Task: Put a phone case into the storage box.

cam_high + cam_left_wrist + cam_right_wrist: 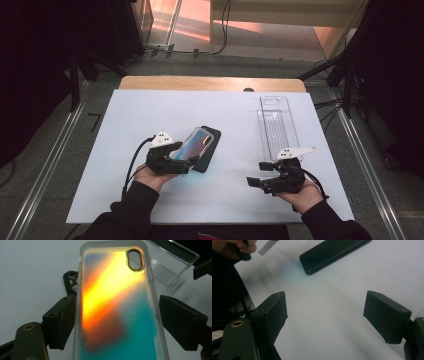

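Gripping the phone case edge to edge, the left tongs held it tilted over the dark phone. Right tongs hung wide open and empty above the worktop.

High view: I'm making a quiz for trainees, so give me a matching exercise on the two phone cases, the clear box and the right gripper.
Things:
1 colourful phone case
2 black case
3 clear box
4 right gripper

States:
A lies flat on the table
B open, holds nothing
C between the left gripper jaws
D empty, at the far right

Pairs: 1-C, 2-A, 3-D, 4-B
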Available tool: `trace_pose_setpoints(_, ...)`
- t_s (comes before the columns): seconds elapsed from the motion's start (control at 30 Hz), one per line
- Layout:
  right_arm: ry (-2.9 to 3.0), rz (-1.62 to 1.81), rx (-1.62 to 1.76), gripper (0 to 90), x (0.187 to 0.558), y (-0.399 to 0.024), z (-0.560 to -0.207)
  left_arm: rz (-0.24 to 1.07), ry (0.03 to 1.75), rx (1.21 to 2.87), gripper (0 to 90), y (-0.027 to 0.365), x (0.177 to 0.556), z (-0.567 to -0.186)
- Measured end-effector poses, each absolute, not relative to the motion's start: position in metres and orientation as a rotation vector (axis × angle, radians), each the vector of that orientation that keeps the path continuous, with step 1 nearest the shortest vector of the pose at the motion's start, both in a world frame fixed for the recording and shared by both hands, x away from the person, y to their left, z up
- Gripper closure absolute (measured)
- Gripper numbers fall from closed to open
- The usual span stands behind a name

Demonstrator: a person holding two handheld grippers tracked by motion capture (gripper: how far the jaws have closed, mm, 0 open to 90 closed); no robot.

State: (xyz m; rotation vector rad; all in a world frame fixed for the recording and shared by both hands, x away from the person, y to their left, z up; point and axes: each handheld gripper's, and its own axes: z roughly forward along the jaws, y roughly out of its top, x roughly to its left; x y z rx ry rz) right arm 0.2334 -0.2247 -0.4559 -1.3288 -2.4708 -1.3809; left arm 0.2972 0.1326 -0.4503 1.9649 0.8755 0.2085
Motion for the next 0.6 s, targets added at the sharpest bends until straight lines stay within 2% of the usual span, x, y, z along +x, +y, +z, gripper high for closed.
trace_pose_setpoints(0.6,-2.413,-1.432,-1.337,18.4,0.251,-0.196,-0.431,0.33,0.845,1.854,16.9,0.115,0.284,-0.462)
